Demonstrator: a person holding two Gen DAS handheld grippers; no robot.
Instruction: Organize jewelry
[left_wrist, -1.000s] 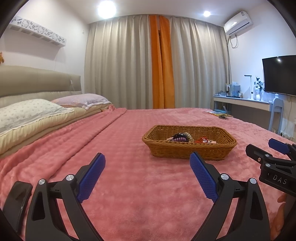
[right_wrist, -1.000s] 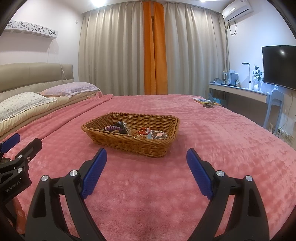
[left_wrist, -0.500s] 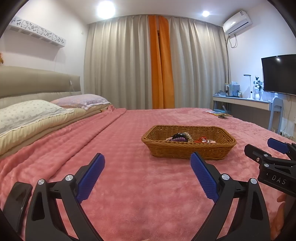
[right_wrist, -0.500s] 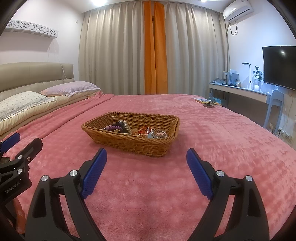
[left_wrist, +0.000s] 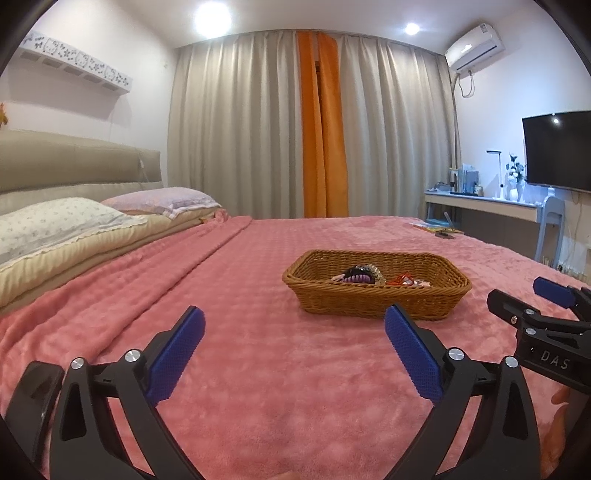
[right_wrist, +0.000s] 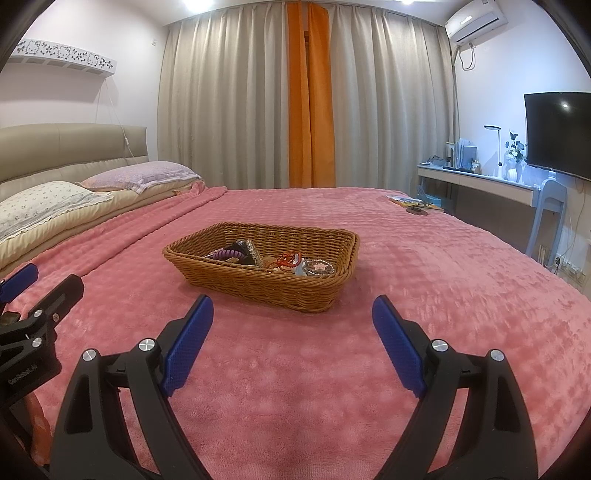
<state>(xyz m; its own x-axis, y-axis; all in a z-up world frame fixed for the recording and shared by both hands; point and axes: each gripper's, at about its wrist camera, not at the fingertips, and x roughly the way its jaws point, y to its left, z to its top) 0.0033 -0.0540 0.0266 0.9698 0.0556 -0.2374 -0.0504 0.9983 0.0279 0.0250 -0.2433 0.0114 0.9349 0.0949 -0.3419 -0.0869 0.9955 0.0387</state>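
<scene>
Left gripper jaws opening, nothing between; right gripper spread wide, empty; wicker basket ahead, untouched.

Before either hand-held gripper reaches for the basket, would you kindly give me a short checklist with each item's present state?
1. Left hand-held gripper empty: ok, jaws opening, nothing between them.
2. Right hand-held gripper empty and open: ok.
3. Wicker basket upright on the pink bedspread: ok.
4. Jewelry inside the basket: ok, piled toward one side.
5. Pieces untangled: cannot tell.
6. Path to the basket free: ok, only bedspread between.
</scene>
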